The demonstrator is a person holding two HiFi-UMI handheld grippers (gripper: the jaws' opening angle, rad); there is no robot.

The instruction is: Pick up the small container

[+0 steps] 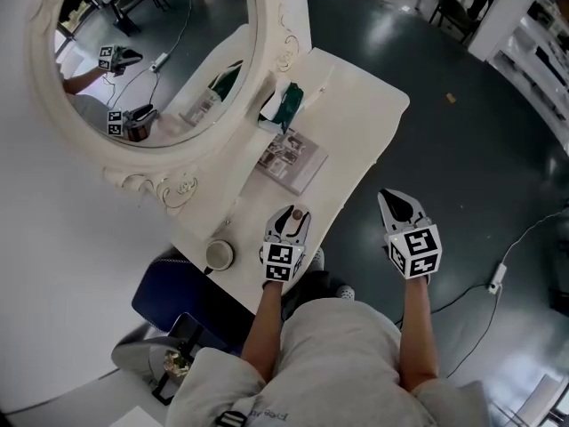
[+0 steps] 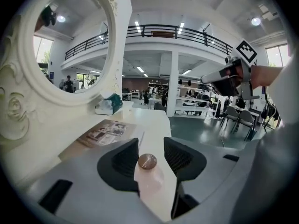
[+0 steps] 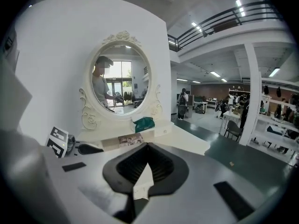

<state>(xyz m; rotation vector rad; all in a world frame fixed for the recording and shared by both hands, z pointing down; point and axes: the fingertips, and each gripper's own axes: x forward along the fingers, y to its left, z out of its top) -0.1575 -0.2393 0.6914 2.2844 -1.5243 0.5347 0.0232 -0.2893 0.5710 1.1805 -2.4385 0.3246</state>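
Left claw (image 2: 150, 143) spread; I have it straddling the small container (image 2: 147, 162) on the surface (image 2: 149, 120). Grip and lift not yet done. Right claw (image 3: 147, 148) closed, empty.

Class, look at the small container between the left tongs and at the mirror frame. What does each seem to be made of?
Small container: pale pink and translucent, so plastic or glass. Its shiny coppery lid is likely metal or metallised plastic.
Mirror frame: cream and matt with moulded scrollwork. It could be painted wood or resin, and the look does not settle which.
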